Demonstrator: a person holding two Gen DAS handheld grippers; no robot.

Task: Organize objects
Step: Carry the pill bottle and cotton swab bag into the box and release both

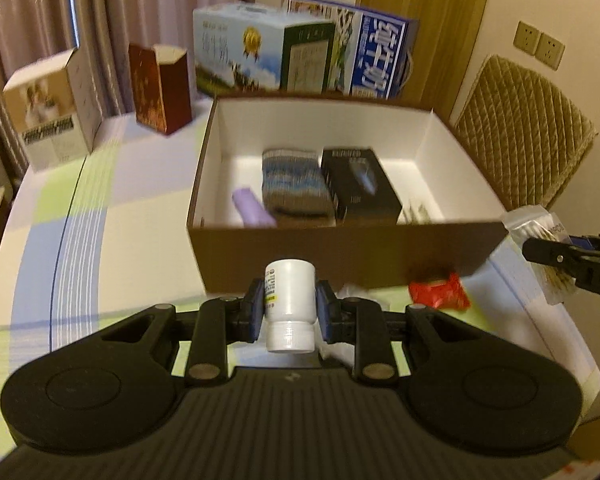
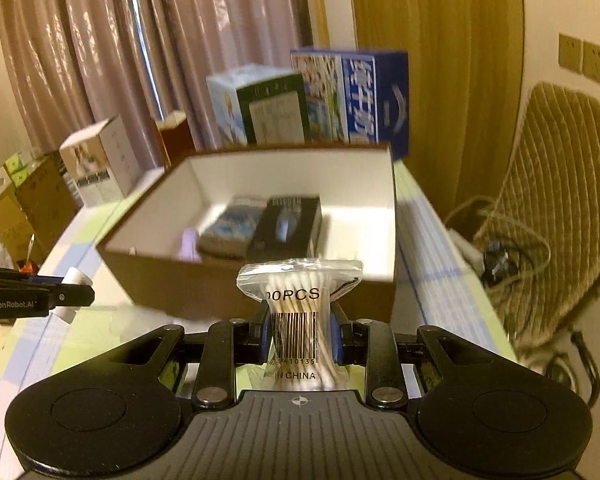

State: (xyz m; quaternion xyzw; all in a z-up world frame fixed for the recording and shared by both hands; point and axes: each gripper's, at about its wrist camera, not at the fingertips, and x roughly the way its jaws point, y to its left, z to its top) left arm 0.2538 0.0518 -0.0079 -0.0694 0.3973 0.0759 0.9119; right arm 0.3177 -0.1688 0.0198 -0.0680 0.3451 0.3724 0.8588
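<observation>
Box (image 1: 340,256) right half bare, sock (image 1: 294,184) and black carton (image 1: 358,184) filling middle

Glossy plastic bottle (image 1: 290,304); matt cardboard box (image 1: 340,256).

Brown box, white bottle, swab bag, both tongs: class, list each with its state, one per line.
Brown box: open, no lid, partly filled.
White bottle: capped, clamped sideways, clear of the table.
Swab bag: sealed, squeezed at its middle.
Left tongs: shut on the white bottle.
Right tongs: shut on the swab bag.

Sock (image 1: 296,184) in box (image 1: 340,256), cartons (image 1: 260,52) behind
</observation>
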